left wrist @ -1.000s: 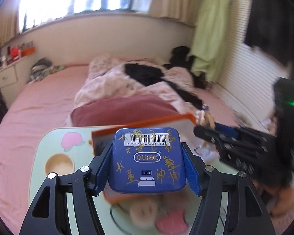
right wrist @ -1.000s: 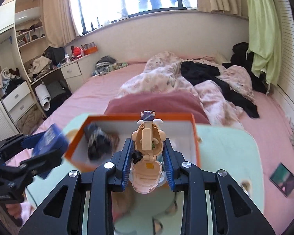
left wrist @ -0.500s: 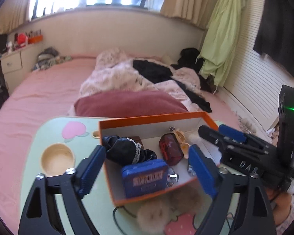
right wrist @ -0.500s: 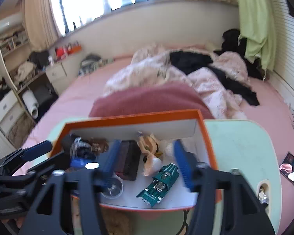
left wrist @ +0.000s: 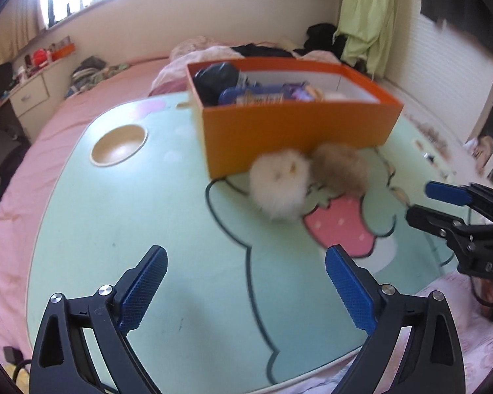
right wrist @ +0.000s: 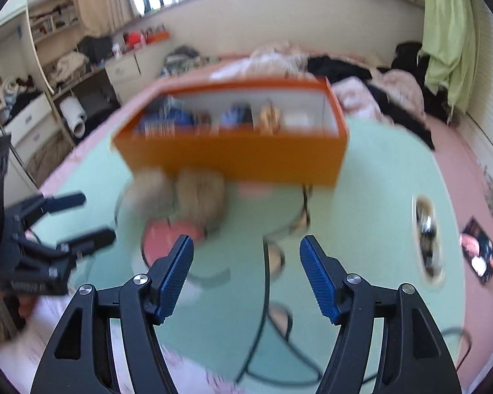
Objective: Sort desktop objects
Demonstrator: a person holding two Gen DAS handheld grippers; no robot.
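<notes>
Bowl (left wrist: 119,144) shows only in left view; photo (right wrist: 480,256) only right.

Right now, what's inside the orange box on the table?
The orange box holds a black bundle at its left end, a blue packet with a barcode and a tan toy figure. Blur and the near wall hide whatever lies on the box floor.

A: Any writing that could be read?
B: Only the white letters "DAS" on the black body of the right gripper (left wrist: 443,208). The print on things in the orange box (left wrist: 299,128) was too blurred.
</notes>
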